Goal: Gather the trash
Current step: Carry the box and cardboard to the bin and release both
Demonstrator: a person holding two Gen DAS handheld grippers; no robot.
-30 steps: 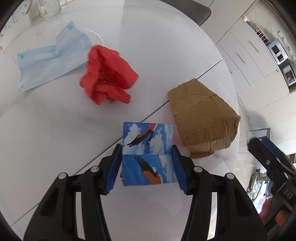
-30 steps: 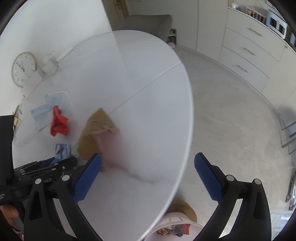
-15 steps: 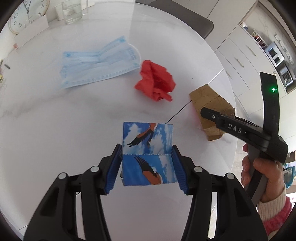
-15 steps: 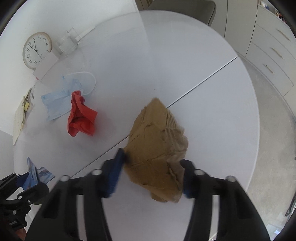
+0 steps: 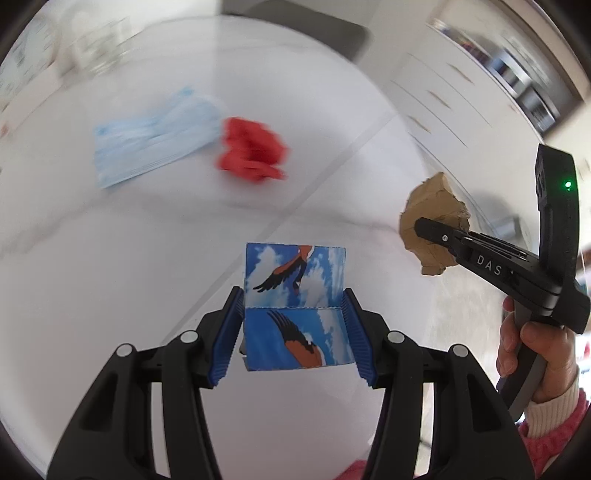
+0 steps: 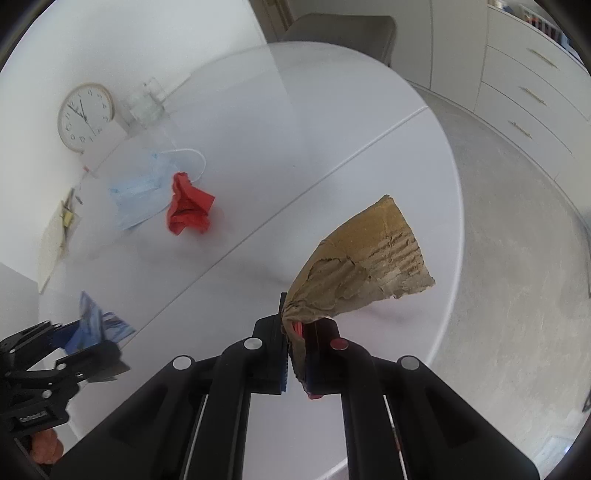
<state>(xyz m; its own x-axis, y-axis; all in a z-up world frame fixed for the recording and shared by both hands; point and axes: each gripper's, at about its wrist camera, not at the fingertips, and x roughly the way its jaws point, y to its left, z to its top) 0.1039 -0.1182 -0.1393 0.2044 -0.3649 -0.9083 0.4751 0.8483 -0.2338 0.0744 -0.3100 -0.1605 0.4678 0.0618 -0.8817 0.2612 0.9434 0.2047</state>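
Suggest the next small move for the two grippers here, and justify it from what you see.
Probably carry both pieces off to the bin: the right gripper is shut on the brown cardboard scrap, the left gripper clamps the blue bird-print carton, and both hang clear of the table.

A home dining room: round white table [image 6: 369,122], wall clock [image 6: 85,117], grey chair [image 6: 343,31], white drawer cabinets [image 6: 532,74].
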